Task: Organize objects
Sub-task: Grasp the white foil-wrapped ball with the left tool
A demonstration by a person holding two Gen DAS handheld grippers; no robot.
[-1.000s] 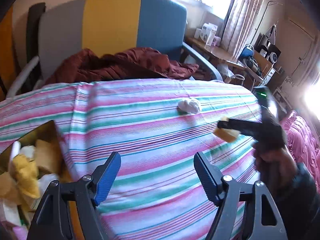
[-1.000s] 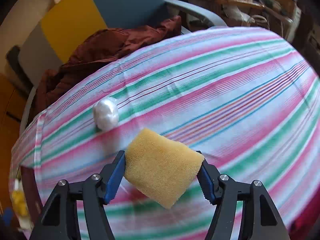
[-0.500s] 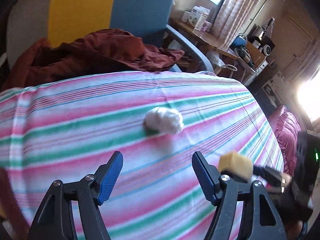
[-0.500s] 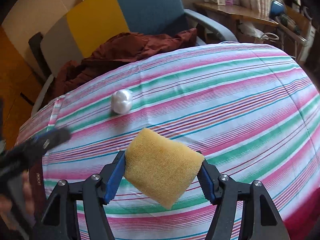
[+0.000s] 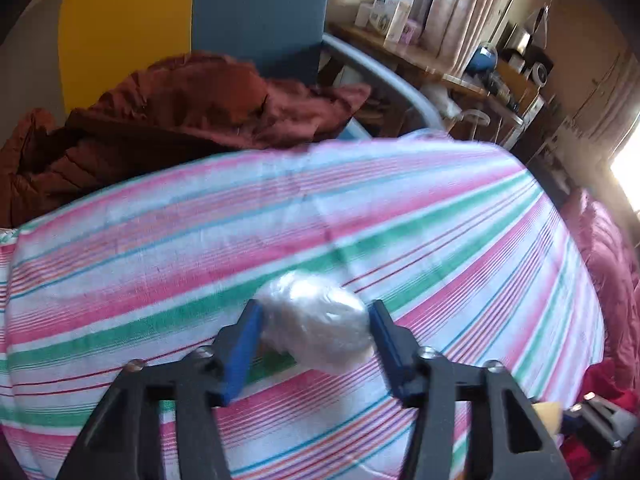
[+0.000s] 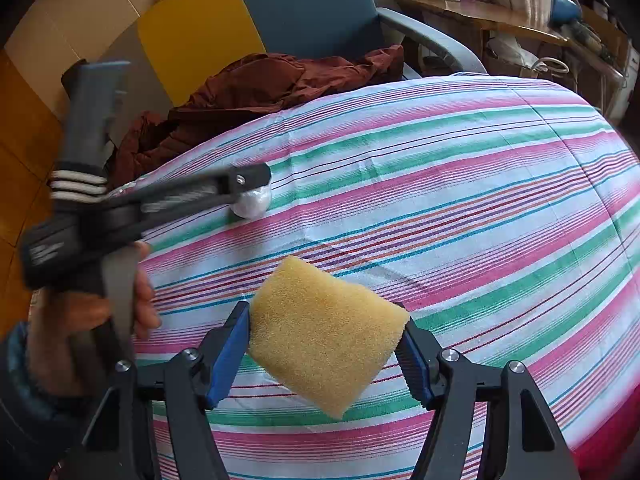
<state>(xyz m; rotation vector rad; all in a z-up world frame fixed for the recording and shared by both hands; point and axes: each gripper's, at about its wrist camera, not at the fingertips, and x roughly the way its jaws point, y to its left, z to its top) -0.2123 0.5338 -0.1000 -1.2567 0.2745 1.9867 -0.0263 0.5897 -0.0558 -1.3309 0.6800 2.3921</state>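
Left wrist view: a cluttered room, with a striped cloth (image 5: pixel 200 248) spread over a rounded surface, pink, green and white. Behind it, a brown-red jacket (image 5: pixel 192 108) heaped on a chair (image 5: pixel 256 12) with a yellow and blue back. Further right, a wooden side table (image 5: pixel 420 56) with boxes too blurred to read, and a window glare washing out the far right edge. On the cloth, a white wad (image 5: pixel 316 320), perhaps plastic wrap, material hard to tell. Left gripper (image 5: pixel 316 344) with jaws just closing, blue pads right at either side of the wad; blur too strong to say whether pressing or only flanking. At the lower right corner, cut off by the frame, a sliver of yellow sponge (image 5: pixel 548 414) in the other tool.

Right wrist view: same cloth (image 6: pixel 480 184), jacket (image 6: pixel 272 88) and chair (image 6: pixel 304 4). Right gripper (image 6: pixel 324 340) partly open yet clamped on the sponge (image 6: pixel 324 332), held tilted above the cloth, pads pressed into both ends. To the left, a hand (image 6: pixel 80 320) around the left gripper (image 6: pixel 256 188), motion-smeared, its tip covering most of the wad (image 6: pixel 252 204); only a small white part visible, resting on the cloth near the jacket side. No containers seen in either view.
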